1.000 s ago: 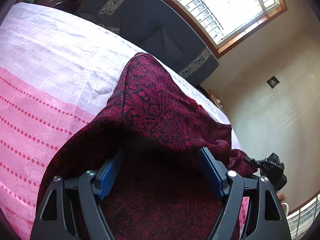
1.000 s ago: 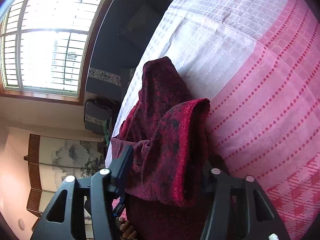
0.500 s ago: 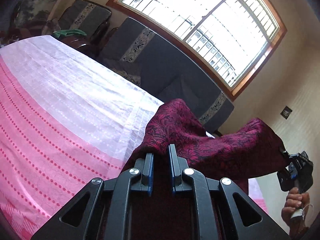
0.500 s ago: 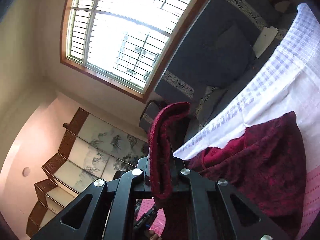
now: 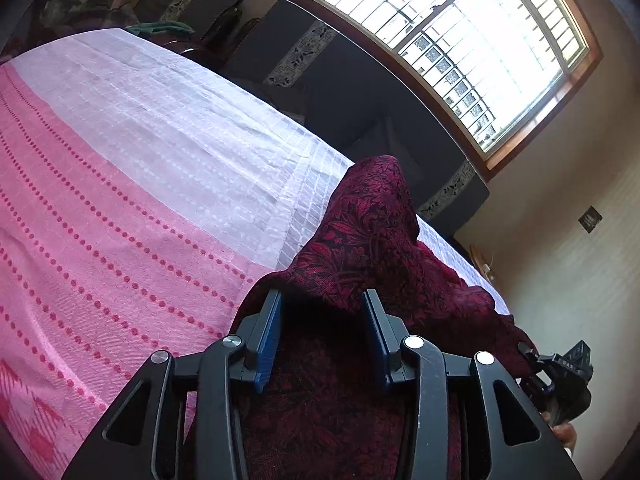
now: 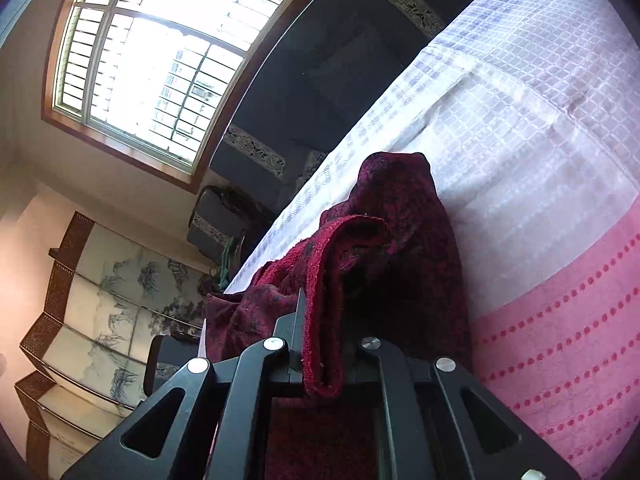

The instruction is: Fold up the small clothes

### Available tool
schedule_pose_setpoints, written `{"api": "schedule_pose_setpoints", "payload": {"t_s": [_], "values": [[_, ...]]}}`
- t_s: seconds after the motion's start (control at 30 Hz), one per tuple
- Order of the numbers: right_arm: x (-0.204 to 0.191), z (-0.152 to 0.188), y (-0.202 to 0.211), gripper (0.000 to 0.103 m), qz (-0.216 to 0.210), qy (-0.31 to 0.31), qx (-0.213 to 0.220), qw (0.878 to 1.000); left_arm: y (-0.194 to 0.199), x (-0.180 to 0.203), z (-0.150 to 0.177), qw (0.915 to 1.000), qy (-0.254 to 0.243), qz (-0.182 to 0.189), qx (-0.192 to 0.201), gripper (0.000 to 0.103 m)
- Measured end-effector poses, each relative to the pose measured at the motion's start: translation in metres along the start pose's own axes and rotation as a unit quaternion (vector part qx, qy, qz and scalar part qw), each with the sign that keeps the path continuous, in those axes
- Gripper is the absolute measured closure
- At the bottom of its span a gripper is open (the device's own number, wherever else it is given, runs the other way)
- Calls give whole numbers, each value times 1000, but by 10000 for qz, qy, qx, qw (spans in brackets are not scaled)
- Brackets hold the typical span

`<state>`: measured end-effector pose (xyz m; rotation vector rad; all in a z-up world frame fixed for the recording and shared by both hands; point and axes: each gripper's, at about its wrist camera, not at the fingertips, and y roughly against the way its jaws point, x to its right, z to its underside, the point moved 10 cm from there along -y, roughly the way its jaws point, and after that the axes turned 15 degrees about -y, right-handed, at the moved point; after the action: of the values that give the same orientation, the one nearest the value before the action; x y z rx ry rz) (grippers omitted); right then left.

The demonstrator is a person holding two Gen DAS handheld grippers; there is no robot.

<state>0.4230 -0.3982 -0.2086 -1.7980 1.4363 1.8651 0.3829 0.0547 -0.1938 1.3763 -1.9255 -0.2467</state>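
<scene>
Left gripper [image 5: 322, 300] jaws opening, dark red patterned garment [image 5: 372, 240] lying loose between them; right gripper [image 6: 320, 300] jaws pinching its hem above the pink-and-white tablecloth [image 5: 120, 184].

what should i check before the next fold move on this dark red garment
1. Right gripper shut on the dark red garment: ok, hem pinched.
2. Left gripper grip: not ok, jaws opening, pads apart with cloth lying between.
3. Garment on the pink and white cloth: ok, its far end rests there.
4. Garment flat: not ok, bunched into a peak.
5. Fold edges aligned: cannot tell.
</scene>
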Motion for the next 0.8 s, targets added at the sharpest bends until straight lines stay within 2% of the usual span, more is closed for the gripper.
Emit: {"api": "schedule_pose_setpoints", "payload": {"t_s": [0.1,0.17,0.23,0.3,0.37,0.5,0.57,0.63,0.73,0.77,0.8], "values": [[20,9,-10,93,262,6,-144,9996,4,0,-1,9998,-104,-161,55,62],[23,7,-9,92,103,-146,-164,9997,16,8,-7,9979,-468,-387,237,62],[22,6,-9,91,145,-87,-153,9997,31,27,-16,9944,-876,-358,468,62],[22,8,-11,91,230,55,-148,9996,40,54,-28,9895,-1321,-92,586,62],[23,13,-13,91,289,118,-140,9994,35,83,-41,9819,-1819,130,515,61],[21,15,-13,90,297,197,-58,9993,-4,131,-59,9714,-2252,752,56,61],[21,14,-13,90,285,214,-34,9994,-35,140,-63,9685,-2322,868,-251,61],[21,13,-11,91,315,224,35,9992,-65,130,-65,9702,-2259,703,-521,61],[22,12,-9,92,475,281,215,9982,-97,83,-67,9809,-1790,158,-742,62],[22,12,-8,92,500,261,249,9981,-102,65,-66,9845,-1584,17,-752,65],[22,12,-8,93,507,248,274,9980,-105,48,-65,9868,-1432,-143,-738,78]]}}
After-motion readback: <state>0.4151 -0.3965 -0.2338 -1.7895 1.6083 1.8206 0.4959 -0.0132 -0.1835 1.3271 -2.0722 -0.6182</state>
